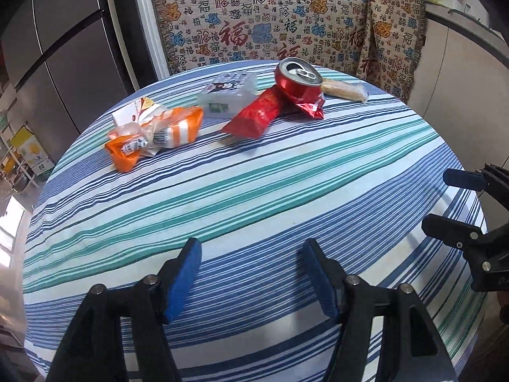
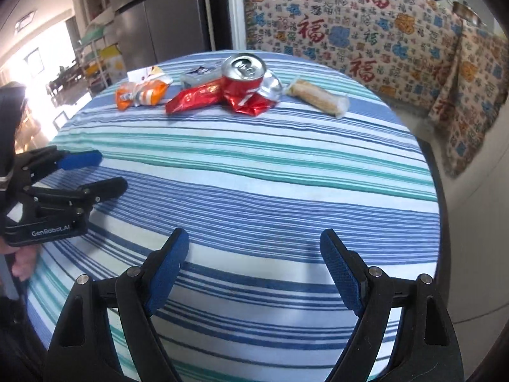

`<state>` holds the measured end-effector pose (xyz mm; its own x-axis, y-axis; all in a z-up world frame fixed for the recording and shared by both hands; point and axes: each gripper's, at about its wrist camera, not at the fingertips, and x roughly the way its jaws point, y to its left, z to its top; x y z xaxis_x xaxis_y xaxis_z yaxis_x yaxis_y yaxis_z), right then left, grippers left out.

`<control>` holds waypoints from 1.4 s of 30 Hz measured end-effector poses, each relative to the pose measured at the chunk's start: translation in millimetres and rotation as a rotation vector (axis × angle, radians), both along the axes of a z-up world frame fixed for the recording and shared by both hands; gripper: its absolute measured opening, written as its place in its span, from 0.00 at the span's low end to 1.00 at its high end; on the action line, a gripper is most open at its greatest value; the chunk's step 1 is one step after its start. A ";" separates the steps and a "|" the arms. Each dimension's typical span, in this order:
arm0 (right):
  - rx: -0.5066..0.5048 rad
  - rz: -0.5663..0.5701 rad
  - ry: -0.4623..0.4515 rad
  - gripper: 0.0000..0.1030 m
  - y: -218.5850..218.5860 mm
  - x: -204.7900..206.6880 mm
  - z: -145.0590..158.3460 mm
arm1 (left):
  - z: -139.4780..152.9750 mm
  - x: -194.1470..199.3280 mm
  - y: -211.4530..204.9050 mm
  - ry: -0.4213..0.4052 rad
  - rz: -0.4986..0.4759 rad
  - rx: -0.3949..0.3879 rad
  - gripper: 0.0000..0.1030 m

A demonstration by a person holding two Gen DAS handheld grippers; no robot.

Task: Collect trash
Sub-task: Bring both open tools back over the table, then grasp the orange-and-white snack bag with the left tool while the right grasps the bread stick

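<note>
Trash lies at the far side of a round table with a striped cloth point(image 1: 254, 191): an orange wrapper point(image 1: 152, 137), a clear tissue pack point(image 1: 227, 92), a red snack bag point(image 1: 264, 111), a crushed red can point(image 1: 297, 79) and a clear-wrapped biscuit bar point(image 1: 345, 90). In the right wrist view the same things show: the orange wrapper point(image 2: 140, 94), the red bag point(image 2: 194, 95), the can point(image 2: 245, 76) and the bar point(image 2: 318, 97). My left gripper point(image 1: 251, 245) is open and empty over the near cloth. My right gripper point(image 2: 254, 238) is open and empty too, to its right point(image 1: 445, 197).
A patterned blanket point(image 1: 270, 22) hangs over furniture behind the table. A steel fridge point(image 1: 73, 47) stands at the back left. A white cabinet point(image 1: 461, 79) is at the right. The left gripper shows at the left edge of the right wrist view point(image 2: 108, 172).
</note>
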<state>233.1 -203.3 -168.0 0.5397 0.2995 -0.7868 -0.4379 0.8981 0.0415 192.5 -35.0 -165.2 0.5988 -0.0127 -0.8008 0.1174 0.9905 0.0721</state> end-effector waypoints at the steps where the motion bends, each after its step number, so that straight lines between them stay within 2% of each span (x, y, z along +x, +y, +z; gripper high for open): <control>1: -0.006 0.007 0.006 0.83 5.7 1.8 -2.7 | -0.6 2.4 5.5 0.001 0.002 -0.007 0.75; 4: -0.020 0.024 0.016 0.83 19.7 7.0 -8.3 | -1.2 8.1 24.6 0.021 0.002 -0.047 0.81; 6: -0.027 0.034 0.021 0.83 30.3 9.7 -11.5 | -0.6 13.4 37.1 0.022 -0.005 -0.042 0.83; 7: -0.029 0.037 0.018 0.87 33.9 10.7 -13.0 | -0.6 16.8 43.2 0.027 -0.007 -0.045 0.87; 14: -0.023 0.041 0.018 0.97 39.6 12.9 -14.3 | 2.4 52.9 101.9 0.011 0.005 -0.071 0.88; 19: -0.029 0.039 0.026 1.00 39.3 16.3 -14.5 | 10.0 80.1 135.0 -0.008 -0.022 -0.219 0.88; 25: -0.029 0.040 0.027 1.00 39.0 16.2 -14.4 | 19.1 108.2 148.7 -0.060 -0.056 -0.288 0.88; 27: -0.029 0.040 0.027 1.00 38.9 16.3 -14.3 | 19.9 113.1 142.9 -0.062 -0.100 -0.292 0.83; 28: -0.029 0.040 0.027 1.00 38.9 16.2 -14.3 | 20.7 110.8 137.6 -0.065 -0.131 -0.286 0.67; 30: -0.028 0.040 0.027 1.00 38.9 16.3 -14.3 | 21.2 100.0 124.9 -0.042 -0.178 -0.231 0.48; 31: -0.029 0.040 0.027 1.00 38.9 16.2 -14.3 | 20.2 94.2 120.5 -0.025 -0.199 -0.229 0.45; 35: -0.029 0.040 0.027 1.00 39.0 16.2 -14.3 | 19.9 49.0 95.9 0.043 -0.338 -0.258 0.45; 37: -0.028 0.040 0.027 1.00 39.1 16.1 -14.4 | 22.7 29.9 79.7 0.060 -0.415 -0.238 0.48; 39: -0.029 0.040 0.027 1.00 38.9 16.2 -14.2 | 31.9 25.9 71.9 0.028 -0.409 -0.190 0.53; 42: -0.028 0.040 0.027 1.00 38.9 16.2 -14.3 | 49.6 43.8 76.8 -0.056 -0.317 -0.148 0.67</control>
<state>249.3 -164.3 -182.3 0.5063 0.2977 -0.8093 -0.4724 0.8809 0.0285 236.3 41.8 -115.5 0.5892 -0.3186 -0.7425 0.4205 0.9056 -0.0549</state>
